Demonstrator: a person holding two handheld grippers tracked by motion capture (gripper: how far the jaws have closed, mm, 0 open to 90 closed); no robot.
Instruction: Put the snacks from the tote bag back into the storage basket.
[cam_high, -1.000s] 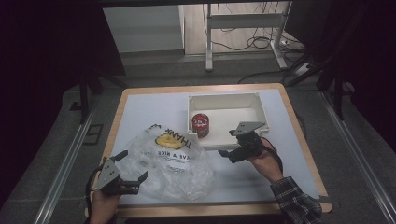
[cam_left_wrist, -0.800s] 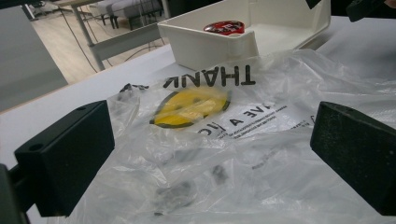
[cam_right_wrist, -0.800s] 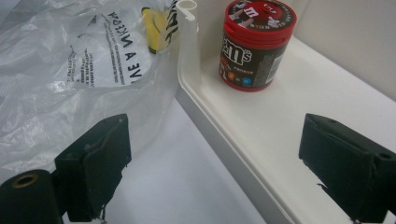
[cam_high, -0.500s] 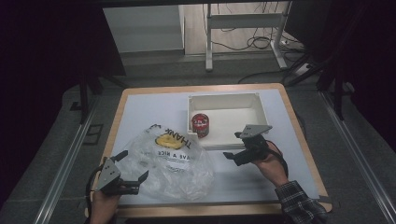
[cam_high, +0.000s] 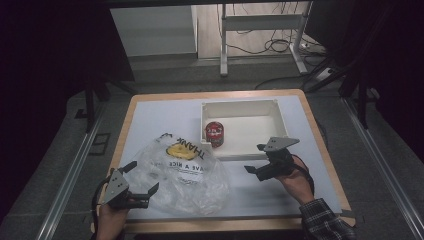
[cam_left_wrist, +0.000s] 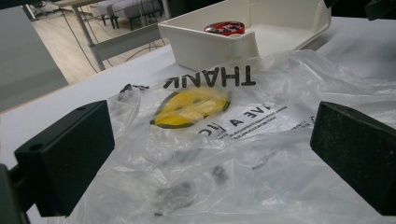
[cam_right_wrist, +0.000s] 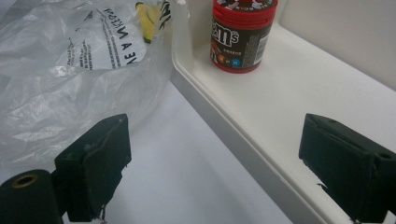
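Red candy tub (cam_high: 215, 134) stands upright inside the white tray (cam_high: 280, 117), against its left wall. Clear plastic bag (cam_high: 182, 172) lies crumpled on the counter (cam_high: 150, 115), touching the tray's front-left corner. Left gripper (cam_high: 142, 181) is at the bag's near-left edge, fingers apart around nothing; right gripper (cam_high: 256, 159) hovers just in front of the tray, fingers apart, empty.

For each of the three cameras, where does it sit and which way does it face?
High view: above the person's side, facing forward and down on the table; both hands with the left gripper and right gripper.
Left gripper view: between its open jaws, facing the plastic bag.
Right gripper view: between its open jaws, facing the white tray.
All share the red can.
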